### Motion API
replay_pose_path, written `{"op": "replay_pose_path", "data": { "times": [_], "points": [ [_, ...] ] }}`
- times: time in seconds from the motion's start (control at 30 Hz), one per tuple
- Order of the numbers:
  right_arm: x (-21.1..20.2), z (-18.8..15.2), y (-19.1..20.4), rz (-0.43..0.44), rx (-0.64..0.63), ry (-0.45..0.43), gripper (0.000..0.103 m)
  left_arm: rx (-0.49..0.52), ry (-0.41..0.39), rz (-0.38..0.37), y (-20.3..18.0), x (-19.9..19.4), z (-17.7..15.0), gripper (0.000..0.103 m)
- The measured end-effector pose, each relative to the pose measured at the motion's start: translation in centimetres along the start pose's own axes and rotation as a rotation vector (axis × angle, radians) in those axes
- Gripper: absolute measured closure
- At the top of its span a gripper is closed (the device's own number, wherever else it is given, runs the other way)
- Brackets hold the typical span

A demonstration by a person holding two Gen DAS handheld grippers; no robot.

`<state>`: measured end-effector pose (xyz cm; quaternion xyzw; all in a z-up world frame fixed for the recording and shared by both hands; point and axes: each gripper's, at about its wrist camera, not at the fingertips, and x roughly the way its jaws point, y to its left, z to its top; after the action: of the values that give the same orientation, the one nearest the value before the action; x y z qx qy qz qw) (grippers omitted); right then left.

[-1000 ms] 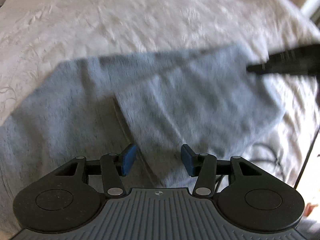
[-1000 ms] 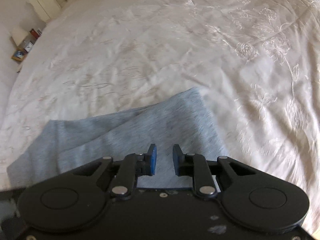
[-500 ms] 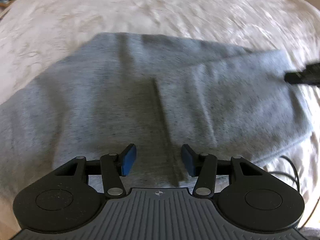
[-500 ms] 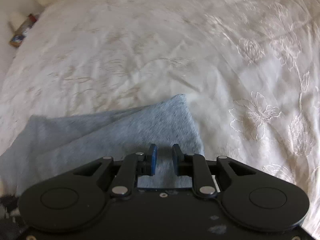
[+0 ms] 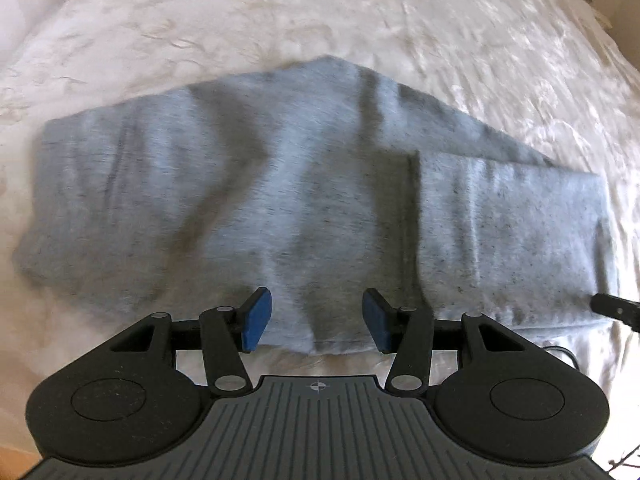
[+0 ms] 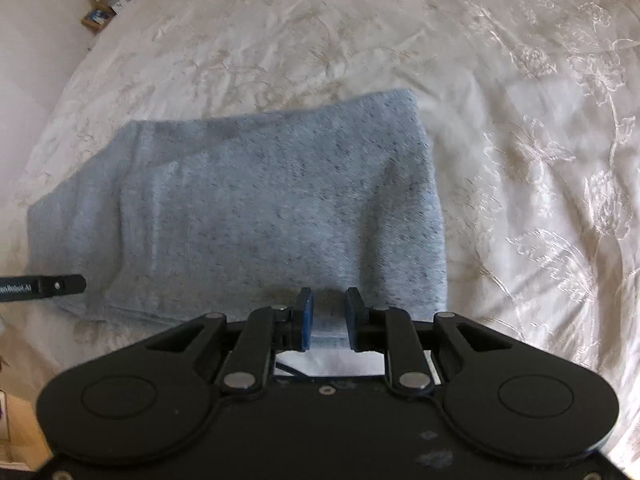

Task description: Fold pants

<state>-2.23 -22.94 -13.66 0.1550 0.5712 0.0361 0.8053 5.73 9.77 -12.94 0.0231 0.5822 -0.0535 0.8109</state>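
A bedroom in a home.
A wide bed with a cream embroidered bedspread [image 6: 520, 120] fills the view; a small cluttered shelf [image 6: 112, 0] stands beside it.

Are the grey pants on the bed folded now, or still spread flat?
Partly folded: the grey knit pants lie on the white bedspread with one end doubled over, its edge crossing the layer beneath.

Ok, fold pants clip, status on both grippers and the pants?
Left gripper open at pants' near edge. Right gripper part open, near edge between pads. Grey pants flat on bedspread, one fold laid. Nothing obstructing.
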Motion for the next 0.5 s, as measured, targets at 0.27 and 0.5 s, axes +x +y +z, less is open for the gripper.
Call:
{"op": "replay_pose_path", "data": {
  "times": [0.27,0.5],
  "points": [
    [-1.9,1.8,3.4,0.066,-0.043,-0.078,0.083,0.007,-0.061,-0.025,3.1,-1.7,-0.1,0.022],
    [-1.0,2.6,9.2,0.111,-0.087,-0.071,0.082,0.003,-0.066,-0.025,7.3,-1.1,0.2,0.014]
  ]
}}
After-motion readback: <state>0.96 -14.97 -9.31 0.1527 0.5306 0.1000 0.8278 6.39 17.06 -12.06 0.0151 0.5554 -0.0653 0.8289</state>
